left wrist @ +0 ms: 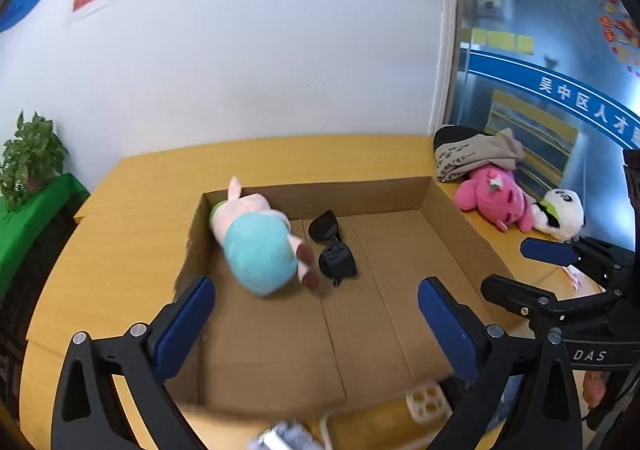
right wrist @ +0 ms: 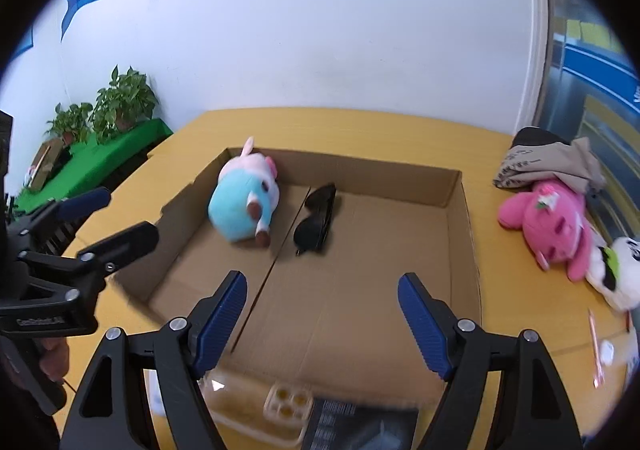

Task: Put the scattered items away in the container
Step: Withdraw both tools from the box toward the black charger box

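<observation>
- Two things already lie in the cardboard box (left wrist: 460, 218): one plush pig in a teal dress (left wrist: 256, 246) against the far left wall, and one pair of black sunglasses (left wrist: 334, 248) just right of it, near the middle of the floor
- Still out on the yellow table (left wrist: 132, 218), to the right of the box: one pink plush toy (left wrist: 494, 200) and one white panda plush (left wrist: 562, 212) touching it, with a folded beige garment (left wrist: 476, 154) just beyond them at the far right
- Near the front edge below the box sit one pale tray with round wells (right wrist: 288, 404) and a dark flat item (right wrist: 360, 430); it is blurred, perhaps a booklet
- The left gripper (left wrist: 316, 324) is spread wide with nothing between its blue pads, hovering over the near part of the box
- The right gripper (right wrist: 322, 318) is likewise released and empty, above the near edge of the box
- By my reckoning roughly a third is done; at least five items remain outside
</observation>
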